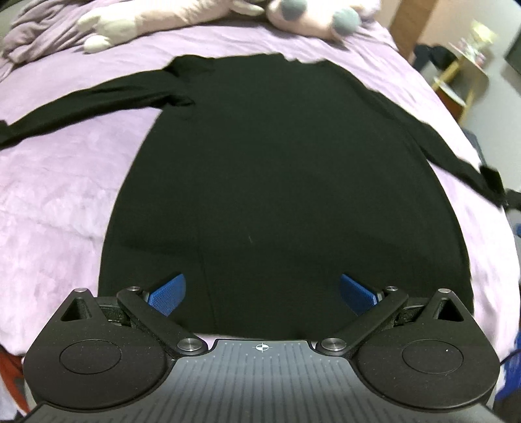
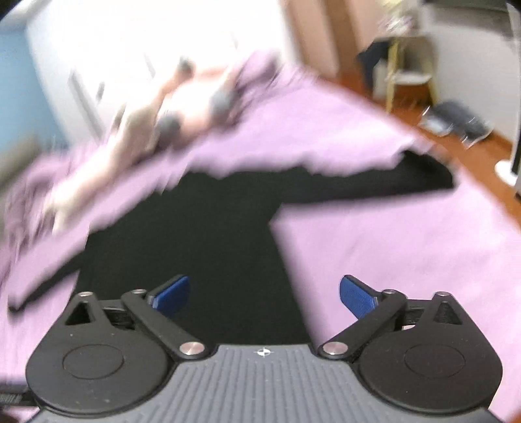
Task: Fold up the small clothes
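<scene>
Below me, a black shirt [image 1: 280, 182] lies flat on the lilac bedspread [image 1: 58, 195], a plush toy [image 1: 169, 16] beyond, wooden floor [image 2: 469, 146] past the bed; I see both the left gripper [image 1: 262, 294] and the right gripper [image 2: 264, 296] spread wide, holding nothing.

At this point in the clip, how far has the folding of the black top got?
Done: the black long-sleeved top lies spread flat on the purple bedspread, both sleeves stretched out sideways. In hand: nothing; the left claw and right claw are both open and empty, near the hem. Left: every fold, since no sleeve or side is turned in yet.
</scene>
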